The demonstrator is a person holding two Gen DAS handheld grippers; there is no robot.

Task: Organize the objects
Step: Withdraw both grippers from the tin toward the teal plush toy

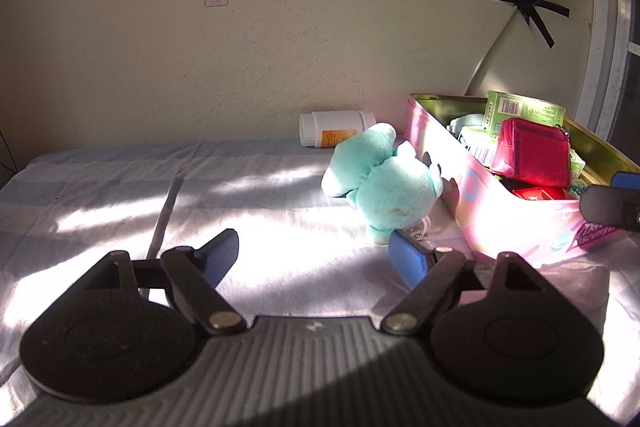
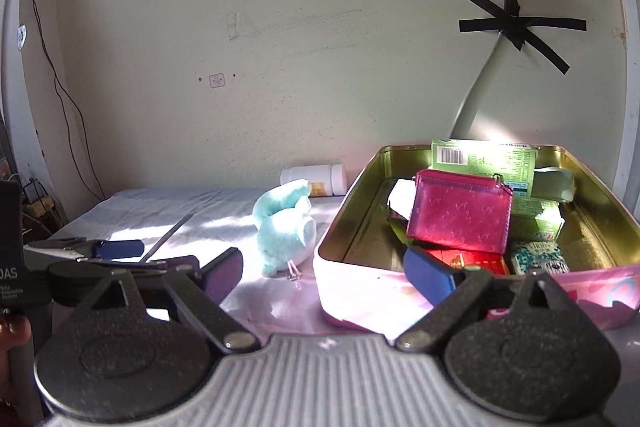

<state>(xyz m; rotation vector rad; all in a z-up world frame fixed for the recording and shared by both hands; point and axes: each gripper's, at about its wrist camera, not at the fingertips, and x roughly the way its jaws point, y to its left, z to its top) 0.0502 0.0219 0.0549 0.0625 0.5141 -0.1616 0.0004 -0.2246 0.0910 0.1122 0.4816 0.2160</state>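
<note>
Plush toy laid beside pink tin; left gripper and right gripper spread wide, nothing grasped.

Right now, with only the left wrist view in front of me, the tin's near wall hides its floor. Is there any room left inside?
Observer: Yes. The right wrist view looks down into the pink tin. The left part of its gold floor is bare, beside the pink wallet.
Operator: I see only a tip of the right gripper. Is it holding anything?
Observer: No. The right gripper is open and empty, at the tin's near wall.
Operator: What sits in the tin's front right corner?
Observer: A small teal-patterned box, next to a red box.
</note>
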